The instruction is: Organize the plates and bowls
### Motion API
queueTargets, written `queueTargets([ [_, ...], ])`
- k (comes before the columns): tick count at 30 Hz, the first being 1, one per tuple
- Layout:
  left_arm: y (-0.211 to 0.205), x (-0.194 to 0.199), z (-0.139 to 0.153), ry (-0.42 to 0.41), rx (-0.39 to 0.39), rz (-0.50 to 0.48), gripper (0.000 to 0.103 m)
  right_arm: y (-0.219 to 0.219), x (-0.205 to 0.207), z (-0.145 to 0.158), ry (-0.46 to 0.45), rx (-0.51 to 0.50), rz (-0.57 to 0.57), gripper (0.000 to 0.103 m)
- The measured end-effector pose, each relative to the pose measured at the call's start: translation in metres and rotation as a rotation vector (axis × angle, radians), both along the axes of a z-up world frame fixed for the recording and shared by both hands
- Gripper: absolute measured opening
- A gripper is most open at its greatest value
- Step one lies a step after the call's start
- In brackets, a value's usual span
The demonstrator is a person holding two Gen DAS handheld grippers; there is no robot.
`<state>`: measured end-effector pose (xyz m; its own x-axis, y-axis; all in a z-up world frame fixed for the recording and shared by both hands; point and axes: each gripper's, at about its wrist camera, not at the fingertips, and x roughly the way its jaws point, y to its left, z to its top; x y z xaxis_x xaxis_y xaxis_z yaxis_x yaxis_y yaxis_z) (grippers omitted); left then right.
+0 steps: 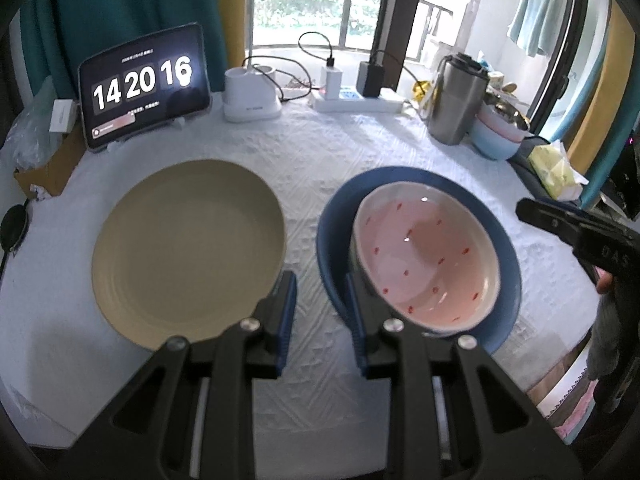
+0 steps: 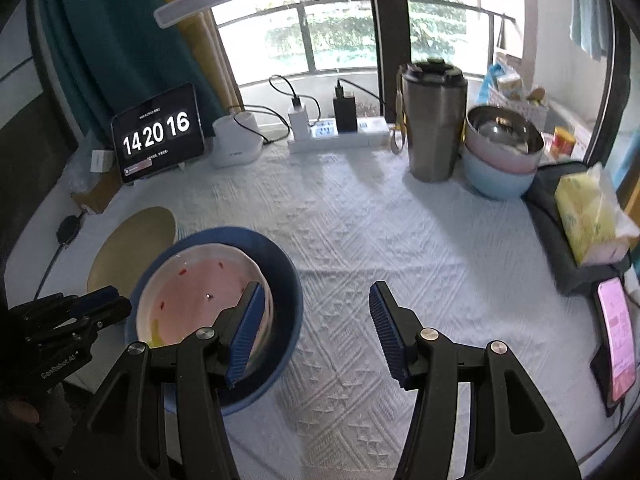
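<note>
A beige plate (image 1: 188, 252) lies on the white cloth at the left; it also shows in the right wrist view (image 2: 132, 248). To its right a blue plate (image 1: 508, 248) carries a pink bowl with red specks (image 1: 424, 264); both show in the right wrist view, the blue plate (image 2: 280, 268) and the bowl (image 2: 196, 292). My left gripper (image 1: 320, 304) is open and empty, hovering over the gap between the two plates. My right gripper (image 2: 316, 320) is open and empty, just right of the blue plate; its left finger overlaps the bowl's rim in view.
At the back right stand a steel tumbler (image 2: 434, 124) and a stack of blue, pink and steel bowls (image 2: 500, 152). A tissue pack (image 2: 592, 220) and a phone (image 2: 618, 332) lie at the right. A clock tablet (image 1: 144, 84), chargers and a power strip (image 1: 356, 100) line the back edge.
</note>
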<state>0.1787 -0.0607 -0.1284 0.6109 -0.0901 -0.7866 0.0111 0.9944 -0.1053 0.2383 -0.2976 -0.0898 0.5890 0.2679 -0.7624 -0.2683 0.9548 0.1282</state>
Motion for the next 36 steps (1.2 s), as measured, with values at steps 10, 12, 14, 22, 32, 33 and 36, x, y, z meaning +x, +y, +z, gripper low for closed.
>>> queueTargets([
  [10,-0.004,0.011,-0.008,0.014,0.017,-0.013,0.026,-0.011,0.003,-0.019,0.093,0.061,-0.039,0.058],
  [12,-0.006,0.014,-0.011,0.025,0.023,-0.017,0.026,-0.01,0.004,-0.02,0.098,0.054,-0.045,0.058],
  [14,-0.006,0.017,-0.014,0.033,0.03,-0.02,0.026,-0.009,0.005,-0.023,0.105,0.047,-0.049,0.058],
  [22,-0.009,0.022,-0.016,0.024,0.065,-0.037,0.026,0.002,0.006,-0.034,0.131,-0.011,-0.065,0.058],
  [32,-0.01,0.029,-0.02,0.013,0.09,-0.069,0.028,0.008,0.009,-0.046,0.174,-0.02,-0.071,0.057],
  [33,-0.011,0.03,-0.021,0.012,0.106,-0.073,0.03,0.008,0.009,-0.046,0.174,-0.02,-0.075,0.057],
  [36,-0.015,0.03,-0.022,-0.006,0.157,-0.07,0.034,0.009,0.008,-0.047,0.17,-0.026,-0.08,0.057],
])
